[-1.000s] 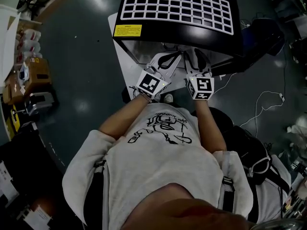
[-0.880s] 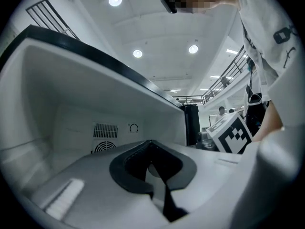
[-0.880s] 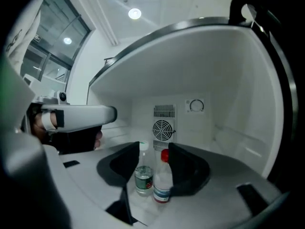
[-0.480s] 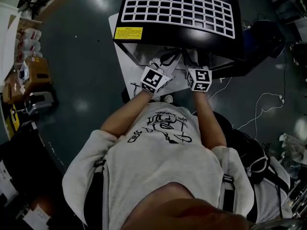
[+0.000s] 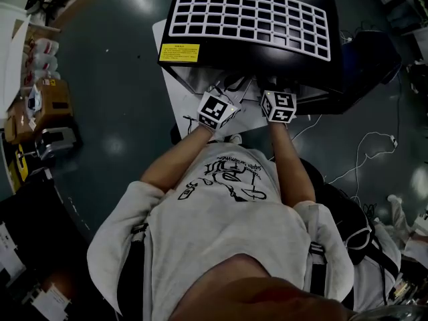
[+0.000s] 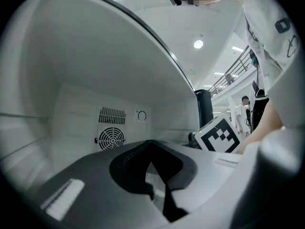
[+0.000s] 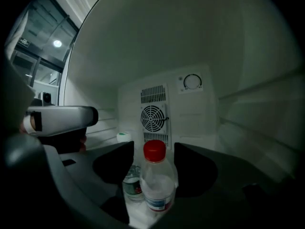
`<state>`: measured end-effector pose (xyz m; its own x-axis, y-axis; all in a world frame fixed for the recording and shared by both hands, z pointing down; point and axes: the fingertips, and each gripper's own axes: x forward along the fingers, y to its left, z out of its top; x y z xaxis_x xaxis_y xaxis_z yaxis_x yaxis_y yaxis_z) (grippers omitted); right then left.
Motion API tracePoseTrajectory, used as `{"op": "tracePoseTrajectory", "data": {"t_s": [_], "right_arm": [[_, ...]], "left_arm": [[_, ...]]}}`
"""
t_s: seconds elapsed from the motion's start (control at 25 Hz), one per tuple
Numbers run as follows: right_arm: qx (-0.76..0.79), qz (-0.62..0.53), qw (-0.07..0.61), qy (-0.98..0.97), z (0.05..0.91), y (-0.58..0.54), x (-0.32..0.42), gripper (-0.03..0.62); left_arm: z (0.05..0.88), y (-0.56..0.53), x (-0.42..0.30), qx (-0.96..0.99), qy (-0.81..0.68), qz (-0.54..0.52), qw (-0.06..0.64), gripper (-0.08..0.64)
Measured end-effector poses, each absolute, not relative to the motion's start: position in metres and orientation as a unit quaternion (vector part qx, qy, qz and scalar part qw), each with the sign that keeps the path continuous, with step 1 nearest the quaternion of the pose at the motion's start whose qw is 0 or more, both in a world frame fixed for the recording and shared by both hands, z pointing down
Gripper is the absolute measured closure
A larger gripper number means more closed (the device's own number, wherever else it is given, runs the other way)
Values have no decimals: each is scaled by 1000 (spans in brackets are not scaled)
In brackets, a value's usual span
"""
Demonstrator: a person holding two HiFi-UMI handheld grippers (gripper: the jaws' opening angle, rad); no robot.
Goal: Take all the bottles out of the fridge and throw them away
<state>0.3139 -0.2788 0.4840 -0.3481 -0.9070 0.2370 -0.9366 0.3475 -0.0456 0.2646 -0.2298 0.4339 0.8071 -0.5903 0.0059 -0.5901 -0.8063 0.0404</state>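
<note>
Overhead, both grippers are seen to have been pushed deeper under the top of the fridge point(image 5: 314, 52) than a second ago. Of the left gripper point(image 5: 226, 91) and the right gripper point(image 5: 271, 89), little beyond the marker cubes is left in sight.

From the left gripper view, its jaws are found closed together with nothing between them, aimed at the back wall and its fan point(image 6: 111, 138).

From the right gripper view, the jaws have just been opened wide. The red-capped bottle point(image 7: 156, 180) is framed between them, untouched by the pads, and a second bottle point(image 7: 132, 185) stands just behind it. A grasp is judged to be next, and at least two bottles remain to be removed.
</note>
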Motion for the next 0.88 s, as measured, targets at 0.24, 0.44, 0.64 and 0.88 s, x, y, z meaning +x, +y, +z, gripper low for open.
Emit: {"op": "tracePoseTrajectory", "data": {"t_s": [0.24,0.44,0.64,0.88], "right_arm": [[560,91,97,-818,491,-284,310,357],[564,80,110,-815,494,-285,311,430],[565,73,110,-815,486,-281,310,433],[565,66,113,-814,473,-269,311,433]], "left_arm": [[439,-233,259,949,-314,2,28,552],[441,-237,254,948,-317,2,32,552],[440,-237,248,947,-319,1,37,552],[435,-229,244,948,-316,-1,45,551]]}}
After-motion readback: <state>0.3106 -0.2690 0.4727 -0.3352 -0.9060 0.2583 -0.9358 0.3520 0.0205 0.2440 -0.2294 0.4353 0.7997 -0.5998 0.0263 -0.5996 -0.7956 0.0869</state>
